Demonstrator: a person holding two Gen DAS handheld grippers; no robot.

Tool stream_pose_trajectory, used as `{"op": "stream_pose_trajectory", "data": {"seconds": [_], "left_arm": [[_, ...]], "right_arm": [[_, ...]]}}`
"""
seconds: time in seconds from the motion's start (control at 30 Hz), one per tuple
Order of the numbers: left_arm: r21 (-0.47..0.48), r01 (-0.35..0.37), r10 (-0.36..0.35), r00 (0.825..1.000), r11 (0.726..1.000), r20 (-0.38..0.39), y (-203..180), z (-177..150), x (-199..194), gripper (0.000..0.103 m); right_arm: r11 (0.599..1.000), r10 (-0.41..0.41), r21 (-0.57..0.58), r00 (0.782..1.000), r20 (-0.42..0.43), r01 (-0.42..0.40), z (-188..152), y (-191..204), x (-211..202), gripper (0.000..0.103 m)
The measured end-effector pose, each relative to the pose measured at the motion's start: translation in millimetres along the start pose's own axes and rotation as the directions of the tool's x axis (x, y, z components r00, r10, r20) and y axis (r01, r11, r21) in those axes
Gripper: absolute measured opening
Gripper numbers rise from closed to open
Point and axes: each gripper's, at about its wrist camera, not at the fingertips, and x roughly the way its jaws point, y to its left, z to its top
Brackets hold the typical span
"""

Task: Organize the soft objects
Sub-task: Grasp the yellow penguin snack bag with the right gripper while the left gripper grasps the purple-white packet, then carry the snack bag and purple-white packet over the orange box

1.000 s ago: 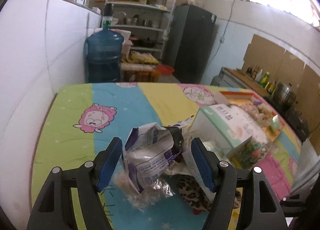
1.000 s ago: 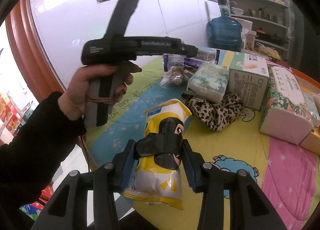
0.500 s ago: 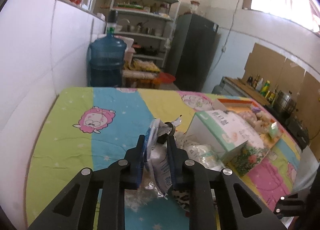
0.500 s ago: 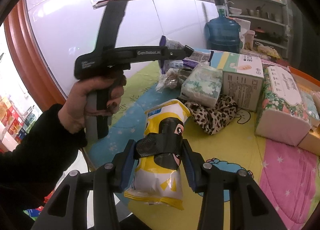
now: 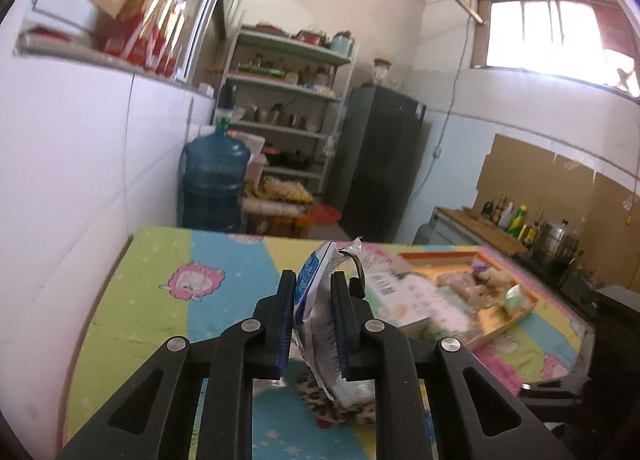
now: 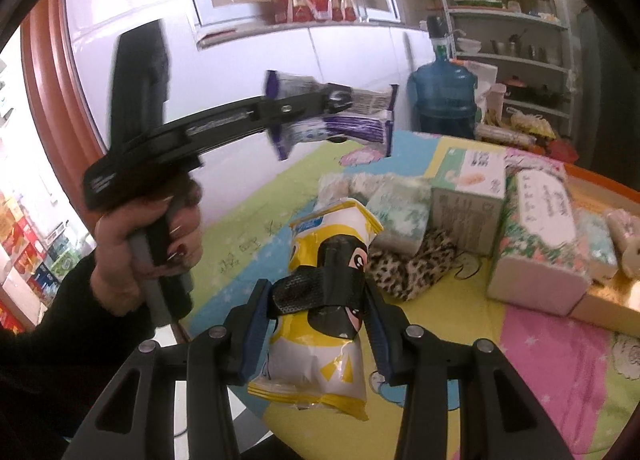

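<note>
The left gripper (image 5: 313, 320) has just squeezed its jaws in and now pinches a white and purple bag (image 5: 320, 312) at the bottom middle of its own view, and in the right wrist view that bag (image 6: 344, 115) hangs in the air at the upper middle, above the colorful cloth (image 6: 540, 360). The right gripper (image 6: 316, 332) hugs a yellow snack bag (image 6: 320, 324) tight at the bottom middle of its view. Past it, in the middle and right of the frame, sit a leopard print cloth (image 6: 412, 268), a green tissue box (image 6: 468, 183) and a flowery tissue pack (image 6: 540, 240), all close together on the colorful cloth.
</note>
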Motion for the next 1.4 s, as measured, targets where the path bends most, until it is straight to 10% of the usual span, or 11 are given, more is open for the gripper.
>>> {"op": "stream_pose_trajectory", "data": {"seconds": [0.47,1.4], "left_arm": [[0.068,0.086,-0.09,0.994,0.994,0.065,-77.1,2.7,-20.9,0.018],[0.094,0.161,-0.16,0.987,0.982,-0.018,-199.7,0.4,67.2,0.018]], "right_arm": [[0.992,-0.125,0.046,0.988,0.091,0.121,7.1,-38.1,-48.8,0.045],[0.912,-0.382,0.24,0.904,0.195,0.333,-11.9,-197.2,-153.6,0.045]]}}
